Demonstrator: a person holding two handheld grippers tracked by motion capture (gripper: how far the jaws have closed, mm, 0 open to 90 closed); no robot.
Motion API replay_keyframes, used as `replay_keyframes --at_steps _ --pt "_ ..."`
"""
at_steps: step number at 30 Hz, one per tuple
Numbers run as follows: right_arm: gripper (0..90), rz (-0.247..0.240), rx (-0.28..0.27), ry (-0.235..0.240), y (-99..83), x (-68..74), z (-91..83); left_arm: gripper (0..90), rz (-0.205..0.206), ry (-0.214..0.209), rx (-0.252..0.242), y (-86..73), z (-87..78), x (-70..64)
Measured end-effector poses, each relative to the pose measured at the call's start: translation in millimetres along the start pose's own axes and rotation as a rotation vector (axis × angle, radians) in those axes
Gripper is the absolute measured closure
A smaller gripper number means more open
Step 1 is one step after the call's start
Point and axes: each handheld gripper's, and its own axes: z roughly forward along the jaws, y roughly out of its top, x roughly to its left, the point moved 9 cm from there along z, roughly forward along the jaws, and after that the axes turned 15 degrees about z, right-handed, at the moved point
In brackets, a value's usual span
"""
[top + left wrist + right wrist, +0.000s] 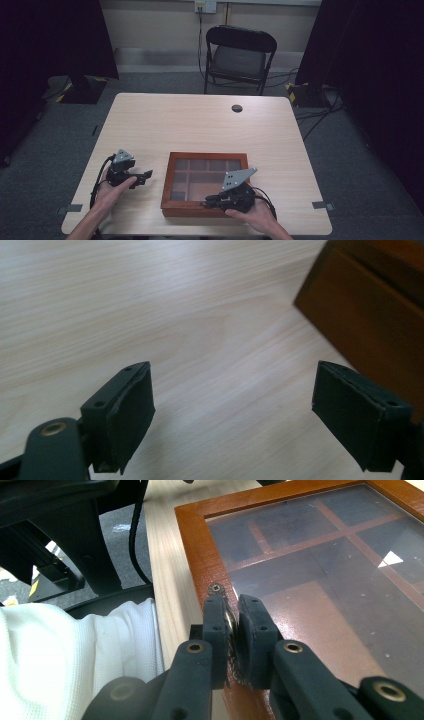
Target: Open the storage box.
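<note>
I have the wooden box [172, 190] sitting on the worktop [200, 125] toward the near edge, a little right of centre, with its glass-panelled lid [330, 570] down and the dividers of its compartments showing through the pane. My right gripper [210, 201] lies along the box's near edge, and in the right gripper view its jaws are pressed together on a small metal latch [216, 589] at the front rim of the lid frame. My left gripper [145, 176] hovers just left of the box, apart from it, jaws spread wide with nothing between them; in the left gripper view I see bare worktop between the pads [132, 415] and the box's brown side wall off to the right. A white sleeve [60, 650] sits beside the right gripper. Beyond the far edge stands a black chair [240, 55].
</note>
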Motion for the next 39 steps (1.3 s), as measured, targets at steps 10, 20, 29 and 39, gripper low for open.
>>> replay_keyframes --at_steps 10,20,29,39 --pt "83.2 0.006 -0.012 0.005 6.9 1.4 -5.8 17.7 0.06 -0.084 -0.025 8.5 -2.8 -20.4" --pt "83.2 0.011 0.0 0.006 14.1 2.0 -11.1 17.1 0.095 -0.128 -0.071 16.7 -5.6 -31.8" --pt "83.3 0.014 0.0 0.009 22.0 2.6 -16.2 16.8 0.122 -0.16 -0.089 20.9 -6.1 -43.2" --pt "83.3 0.019 -0.008 0.005 27.4 3.6 -19.8 16.0 0.162 -0.205 -0.149 30.2 -9.1 -56.4"
